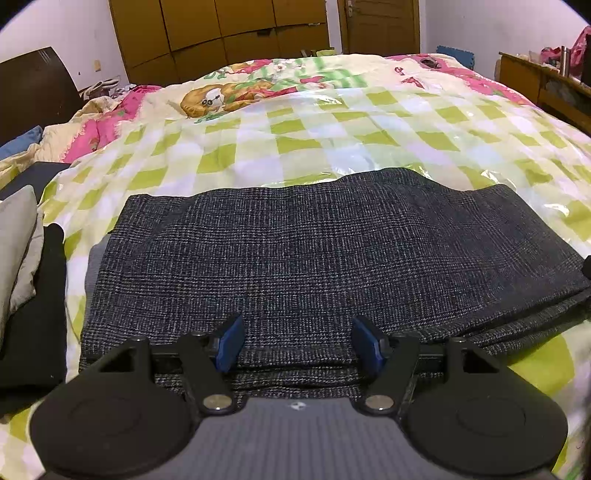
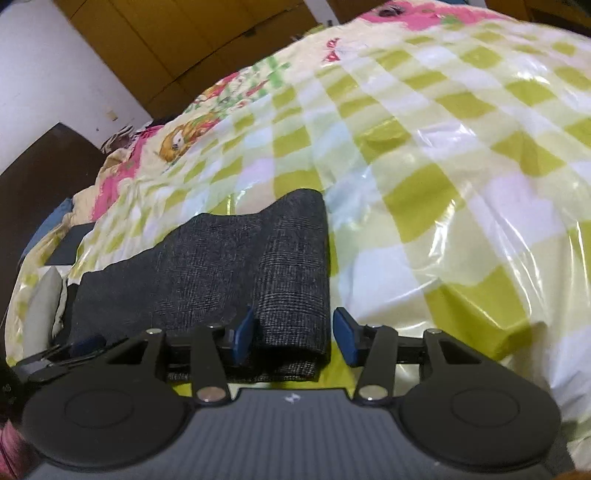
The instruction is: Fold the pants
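Dark grey checked pants (image 1: 295, 254) lie folded into a wide flat stack on the bed. My left gripper (image 1: 298, 343) hovers over the stack's near edge, open, with only the flat cloth showing between its blue pads (image 1: 231, 341). In the right wrist view the pants (image 2: 229, 266) run away to the left. Their folded right end sits between the jaws of my right gripper (image 2: 294, 338). The left pad (image 2: 243, 338) is at the cloth and the right pad (image 2: 345, 339) stands clear of it, so this gripper is open.
The bed (image 1: 332, 122) wears a green-and-white checked quilt under shiny plastic. Grey and black folded clothes (image 1: 26, 280) are piled at the left. A dark headboard (image 1: 33, 88), a brown wardrobe (image 1: 221, 33) and a wooden desk (image 1: 543, 81) ring the bed.
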Available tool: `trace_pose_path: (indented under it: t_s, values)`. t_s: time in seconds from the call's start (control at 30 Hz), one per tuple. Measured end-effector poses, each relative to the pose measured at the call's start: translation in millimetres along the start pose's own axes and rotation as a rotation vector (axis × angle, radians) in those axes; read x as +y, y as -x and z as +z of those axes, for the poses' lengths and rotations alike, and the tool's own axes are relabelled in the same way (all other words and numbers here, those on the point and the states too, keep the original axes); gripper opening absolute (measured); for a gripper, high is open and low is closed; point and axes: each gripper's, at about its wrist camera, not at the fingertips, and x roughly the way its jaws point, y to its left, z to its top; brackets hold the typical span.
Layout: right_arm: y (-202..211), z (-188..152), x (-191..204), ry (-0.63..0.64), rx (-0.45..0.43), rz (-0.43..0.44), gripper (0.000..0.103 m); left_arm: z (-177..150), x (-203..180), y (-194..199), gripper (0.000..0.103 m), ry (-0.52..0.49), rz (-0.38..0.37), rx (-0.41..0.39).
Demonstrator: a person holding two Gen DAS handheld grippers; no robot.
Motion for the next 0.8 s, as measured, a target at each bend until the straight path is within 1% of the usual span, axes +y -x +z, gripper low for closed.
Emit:
trace_pose_path:
  t_s: [0.03,0.1,0.13,0.17,0.2,0.23,0.33,0.4,0.47,0.53,0.57,0.6,0.67,0.73,0.8]
  values:
    - [-0.6,0.7,-3.7,-0.023,-0.006,0.006,0.049,0.2,-0.4,0.3,0.077,-0.003,0.0,-0.001]
    - [-3.1,3.3,-17.5,-0.117,0.019,0.051,0.049,-0.5,-1.0,0.8,0.077,-0.008,-0.002,-0.003]
    - [-8.0,2.8,-26.1,-0.19,0.053,0.088,0.049,-0.9,-1.2,0.8,0.077,-0.01,-0.002,-0.004]
    - [-11.9,0.5,-36.0,-0.287,0.083,0.142,0.05,-1.0,-1.2,0.7,0.077,-0.011,-0.002,-0.005]
    - [-12.7,-4.3,-43.0,-0.369,0.089,0.177,0.052,-0.9,-1.3,0.6,0.077,-0.011,-0.003,-0.004]
    - [-12.9,-7.3,-46.0,-0.412,0.082,0.185,0.051,-1.0,-1.4,0.5,0.077,-0.01,-0.006,-0.005]
    - [-14.6,-10.9,-44.8,-0.423,0.07,0.191,0.053,-1.0,-2.7,-0.1,0.077,-0.014,-0.014,-0.009]
    - [-18.1,-11.1,-48.0,-0.476,0.07,0.231,0.058,-1.4,-4.1,0.7,0.077,-0.02,-0.017,-0.013]
    - [-20.1,-12.3,-52.4,-0.519,0.069,0.243,0.059,-1.6,-5.0,2.1,0.077,-0.021,-0.027,-0.015]
    - [-13.1,-12.1,-47.3,-0.472,0.062,0.229,0.059,-2.3,-6.1,3.3,0.077,-0.035,-0.028,-0.022]
    - [-7.3,-11.9,-43.1,-0.434,0.051,0.197,0.059,-2.9,-6.2,3.2,0.078,-0.04,-0.03,-0.024]
    - [0.3,-12.4,-37.3,-0.393,0.032,0.165,0.059,-3.2,-5.9,2.6,0.078,-0.042,-0.032,-0.024]
    - [15.3,-13.0,-25.4,-0.294,-0.012,0.135,0.059,-3.3,-4.2,2.0,0.078,-0.033,-0.039,-0.024]
    - [23.3,-15.8,-11.5,-0.217,0.0,0.103,0.059,-3.4,-3.6,2.6,0.079,-0.029,-0.041,-0.024]
    - [25.6,-25.3,3.5,-0.179,0.048,0.15,0.059,-4.4,-3.6,3.1,0.079,-0.028,-0.042,-0.028]
